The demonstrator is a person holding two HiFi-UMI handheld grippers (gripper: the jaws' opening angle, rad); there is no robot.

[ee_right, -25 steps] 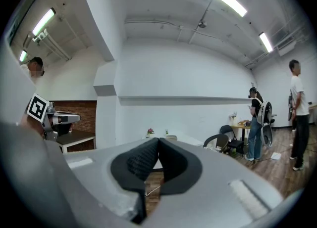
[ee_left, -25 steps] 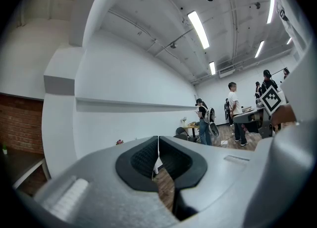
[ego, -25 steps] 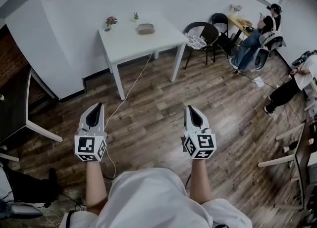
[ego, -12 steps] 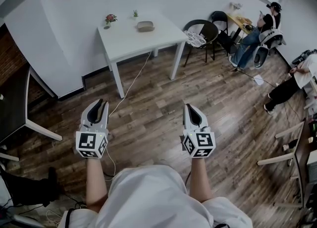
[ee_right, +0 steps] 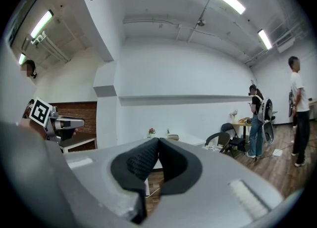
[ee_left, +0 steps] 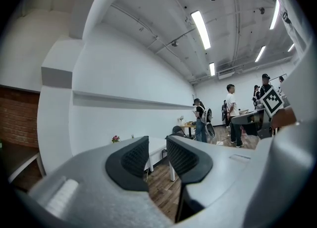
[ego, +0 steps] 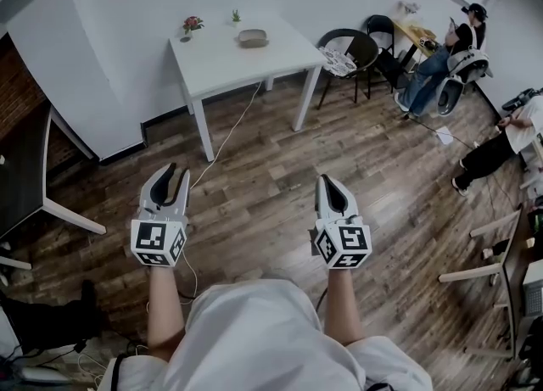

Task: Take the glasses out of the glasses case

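Observation:
The glasses case, a small tan oval, lies closed near the far edge of the white table across the room. It also shows small in the right gripper view. I see no glasses. My left gripper hovers over the wooden floor, well short of the table, and a narrow gap stands between its pads. My right gripper hangs level with it to the right, and its pads touch with nothing between them.
A flower pot and a tiny plant stand on the table beside the case. Black chairs and seated people are at the right. A white cable runs across the floor. A dark table is at the left.
The view has shifted a little, so the table sits slightly higher in the picture. Both grippers keep nearly the same place and their jaws have not changed.

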